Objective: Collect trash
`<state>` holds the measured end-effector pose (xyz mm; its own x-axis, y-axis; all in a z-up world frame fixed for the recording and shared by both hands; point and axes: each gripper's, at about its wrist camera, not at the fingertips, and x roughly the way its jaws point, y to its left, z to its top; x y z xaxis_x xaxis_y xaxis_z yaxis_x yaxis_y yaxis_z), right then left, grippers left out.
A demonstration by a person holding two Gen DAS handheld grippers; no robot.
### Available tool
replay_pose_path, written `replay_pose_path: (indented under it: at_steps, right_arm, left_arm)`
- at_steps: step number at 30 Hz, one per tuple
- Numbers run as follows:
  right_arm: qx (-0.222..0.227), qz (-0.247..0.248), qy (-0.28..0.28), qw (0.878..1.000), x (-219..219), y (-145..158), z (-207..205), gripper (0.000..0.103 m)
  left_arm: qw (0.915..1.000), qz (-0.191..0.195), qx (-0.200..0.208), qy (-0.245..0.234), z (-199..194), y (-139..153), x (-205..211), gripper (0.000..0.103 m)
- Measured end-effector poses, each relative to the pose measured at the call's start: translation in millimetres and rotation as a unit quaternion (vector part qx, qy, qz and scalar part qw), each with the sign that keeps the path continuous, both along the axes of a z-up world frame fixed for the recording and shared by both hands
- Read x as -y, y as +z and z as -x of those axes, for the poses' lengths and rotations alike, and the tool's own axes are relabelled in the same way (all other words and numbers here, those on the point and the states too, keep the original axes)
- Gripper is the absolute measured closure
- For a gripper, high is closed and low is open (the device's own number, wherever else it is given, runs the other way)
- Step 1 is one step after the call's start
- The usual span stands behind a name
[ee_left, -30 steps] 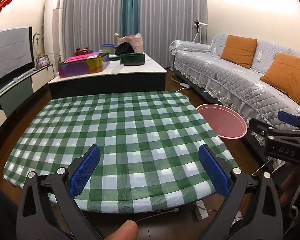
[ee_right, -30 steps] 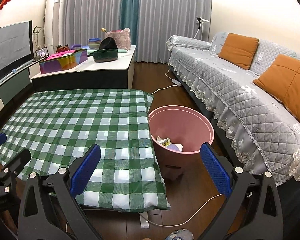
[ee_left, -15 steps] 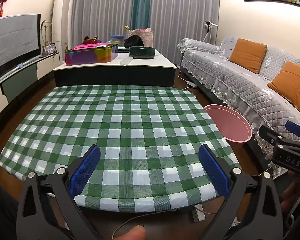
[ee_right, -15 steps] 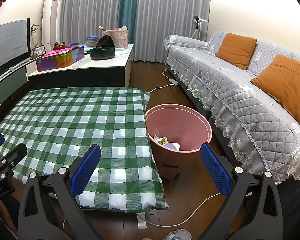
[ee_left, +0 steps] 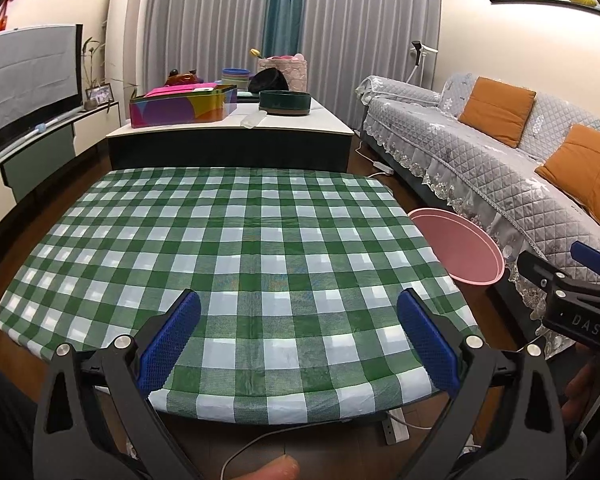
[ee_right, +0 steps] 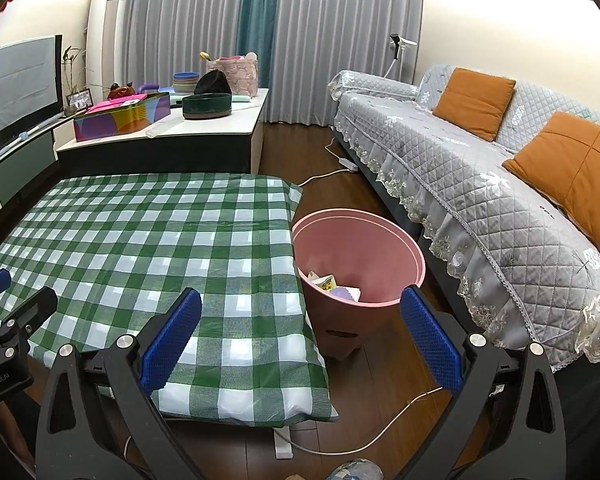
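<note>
Right wrist view: the right hand-held gripper (ee_right: 300, 332) is spread wide and holds nothing, above the surface's (ee_right: 140, 232) near right corner. The pink bin (ee_right: 380, 240) with trash (ee_right: 332, 286) stands just beside the right edge. The left hand-held gripper (ee_left: 298, 334) gapes wide, empty, over the near edge.

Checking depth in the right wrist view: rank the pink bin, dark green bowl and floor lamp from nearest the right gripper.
1. pink bin, just ahead of the right gripper.
2. dark green bowl, far table, left.
3. floor lamp, by the curtains.
</note>
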<state>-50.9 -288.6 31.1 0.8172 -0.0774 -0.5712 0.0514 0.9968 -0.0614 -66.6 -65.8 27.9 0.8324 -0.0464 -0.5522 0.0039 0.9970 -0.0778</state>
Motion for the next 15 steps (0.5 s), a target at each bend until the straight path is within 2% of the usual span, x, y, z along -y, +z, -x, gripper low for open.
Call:
replay_pose_path:
  at_steps: [15]
  right_arm:
    - [0.003, 0.000, -0.002, 1.000, 0.2, 0.4, 0.8, 0.005]
  left_arm:
    - [1.0000, -0.001, 0.000, -0.005, 1.4, 1.3, 4.6, 0.008]
